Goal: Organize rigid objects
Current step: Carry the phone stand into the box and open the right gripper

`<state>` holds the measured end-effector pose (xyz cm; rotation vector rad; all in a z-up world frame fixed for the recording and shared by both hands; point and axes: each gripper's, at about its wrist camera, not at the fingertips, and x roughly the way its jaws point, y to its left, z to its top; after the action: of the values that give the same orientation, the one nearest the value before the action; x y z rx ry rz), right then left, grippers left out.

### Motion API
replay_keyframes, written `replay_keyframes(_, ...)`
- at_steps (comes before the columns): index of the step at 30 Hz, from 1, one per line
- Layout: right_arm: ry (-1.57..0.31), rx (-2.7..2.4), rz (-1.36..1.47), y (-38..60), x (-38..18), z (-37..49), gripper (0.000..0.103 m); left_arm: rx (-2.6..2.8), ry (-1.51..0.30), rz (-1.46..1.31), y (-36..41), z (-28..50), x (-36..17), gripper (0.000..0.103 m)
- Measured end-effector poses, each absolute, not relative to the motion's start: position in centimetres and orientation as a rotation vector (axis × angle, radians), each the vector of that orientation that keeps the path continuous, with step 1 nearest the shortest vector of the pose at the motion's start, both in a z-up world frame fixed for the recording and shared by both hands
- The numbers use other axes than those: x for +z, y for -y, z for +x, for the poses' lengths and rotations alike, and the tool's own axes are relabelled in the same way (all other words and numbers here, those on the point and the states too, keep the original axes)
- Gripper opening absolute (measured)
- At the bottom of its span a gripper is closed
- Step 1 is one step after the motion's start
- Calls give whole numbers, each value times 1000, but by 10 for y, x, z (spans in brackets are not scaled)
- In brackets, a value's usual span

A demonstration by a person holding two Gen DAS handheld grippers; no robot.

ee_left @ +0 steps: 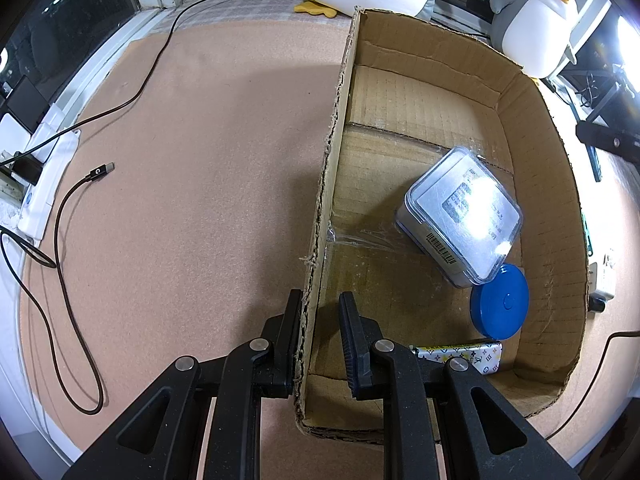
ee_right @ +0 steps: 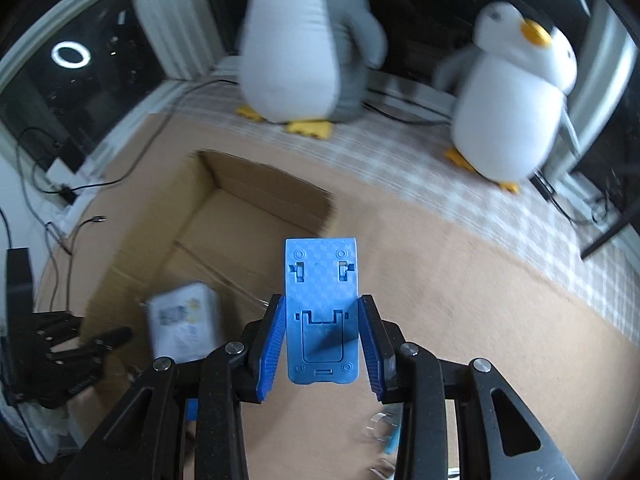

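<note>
- Two black fingers of the left gripper (ee_left: 320, 320) straddle the near left wall of the cardboard box (ee_left: 536, 184) in the left wrist view; the log-tight jaws sit narrow, with the left pad against the wall's outer face and the right pad inside the box, a slight gap showing there.
- Inside the box lie three things: a clear-lidded container (ee_left: 460, 216) tilted toward the right wall, a blue round disc (ee_left: 500, 302) touching its lower corner, and a patterned flat case (ee_left: 468, 356) near the front wall.
- Left of the box, a dark cable (ee_left: 60, 248) loops over the tan mat (ee_left: 200, 160); two plush penguins (ee_left: 536, 20) stand behind the box.
- In the right wrist view, the right gripper (ee_right: 322, 336) clamps a blue plastic stand (ee_right: 321, 312) between its blue-padded fingers (ee_right: 272, 344), at a middling width set by the stand's sides.
- Its flat face points at the camera and its top end juts past the fingertips, above the mat just right of the box (ee_right: 224, 216).
- Blurred in that view, the container (ee_right: 184, 320) rests in the box, and the left gripper (ee_right: 80, 352) shows dark at the box's left wall.
</note>
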<state>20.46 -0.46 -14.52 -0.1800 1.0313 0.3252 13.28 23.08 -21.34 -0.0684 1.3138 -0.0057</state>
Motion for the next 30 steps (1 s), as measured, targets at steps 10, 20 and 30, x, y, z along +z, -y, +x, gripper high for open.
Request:
replay_keyframes(10, -1041, 412, -236, -48, -157, 202, 33, -6, -1314, -68, -231, 133, -214, 19)
replay_keyframes(20, -1070, 416, -289, -69, -177, 206, 33, -5, -1313, -69, -231, 133, -214, 19)
replay_keyframes(30, -1088, 400, -324, -75, -193, 210, 38, -5, -1313, -70, -231, 133, -213, 19)
